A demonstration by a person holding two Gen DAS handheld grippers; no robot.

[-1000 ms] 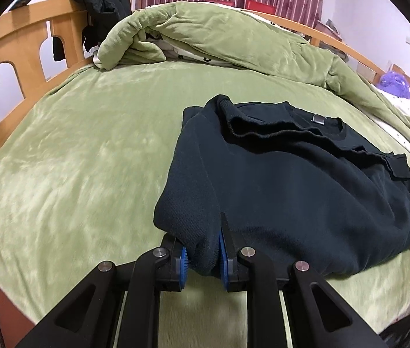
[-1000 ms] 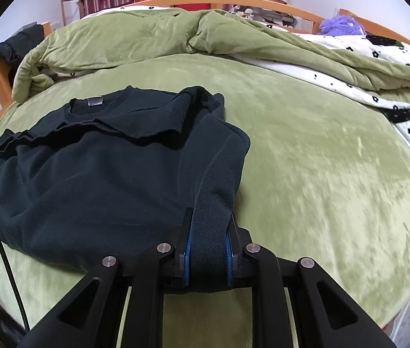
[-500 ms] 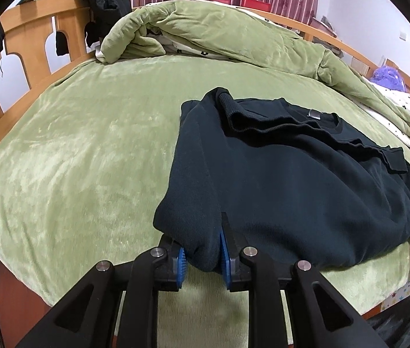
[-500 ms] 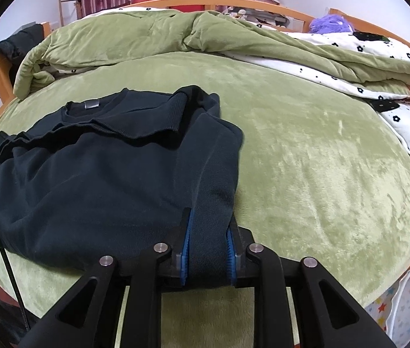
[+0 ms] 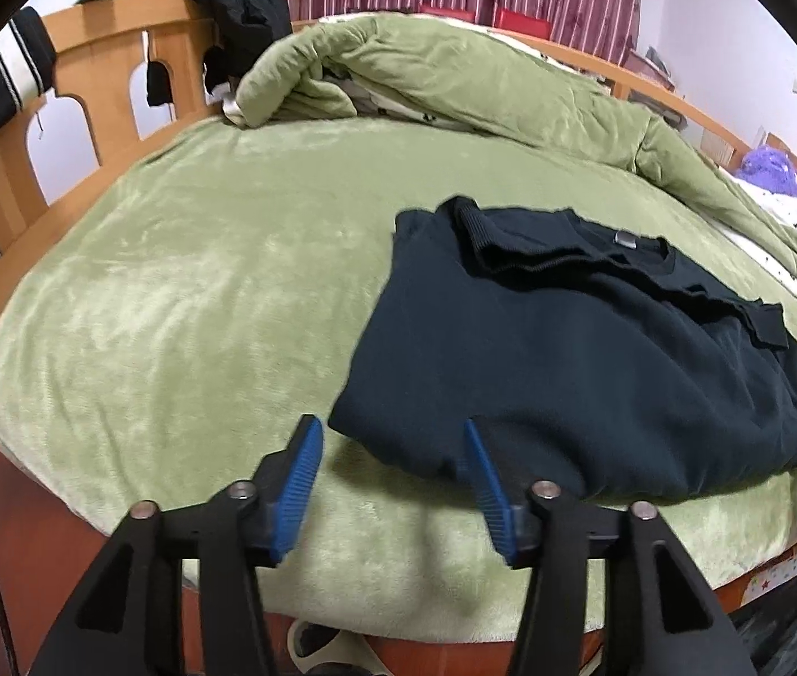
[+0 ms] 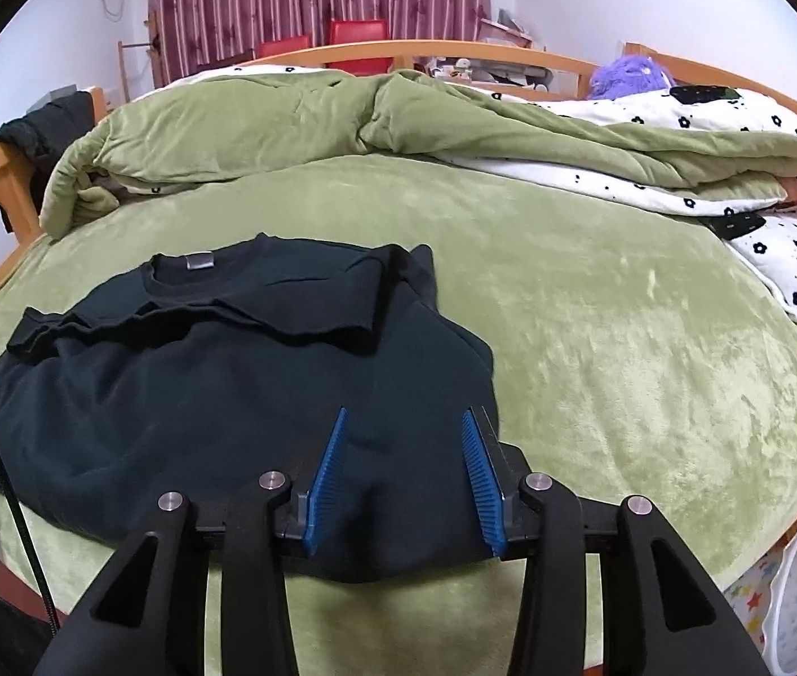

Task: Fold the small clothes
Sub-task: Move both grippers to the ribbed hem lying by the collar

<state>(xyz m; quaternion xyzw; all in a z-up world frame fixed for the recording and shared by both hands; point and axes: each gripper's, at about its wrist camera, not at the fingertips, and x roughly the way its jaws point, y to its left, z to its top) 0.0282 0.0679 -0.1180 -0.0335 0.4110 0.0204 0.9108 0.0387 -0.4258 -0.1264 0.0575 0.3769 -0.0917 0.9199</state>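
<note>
You've just been opening both jaws: your left hand-held gripper and right hand-held gripper stand apart, the black sweatshirt released on the bed. Next, regrasp for another fold.

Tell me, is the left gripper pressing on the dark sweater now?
No, the left gripper stands open, its blue pads apart from the sweater.

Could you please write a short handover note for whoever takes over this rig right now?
Left tool: open, jaws have just been opening, the dark sweater released and its near corner between the pads.
Right tool: open likewise, jaws just opened, sweater hem between the pads, not pinched.
Sweater lies on the green bed cover, sleeves folded in, collar away from you.
Left to do, probably: fold it in half again.
</note>
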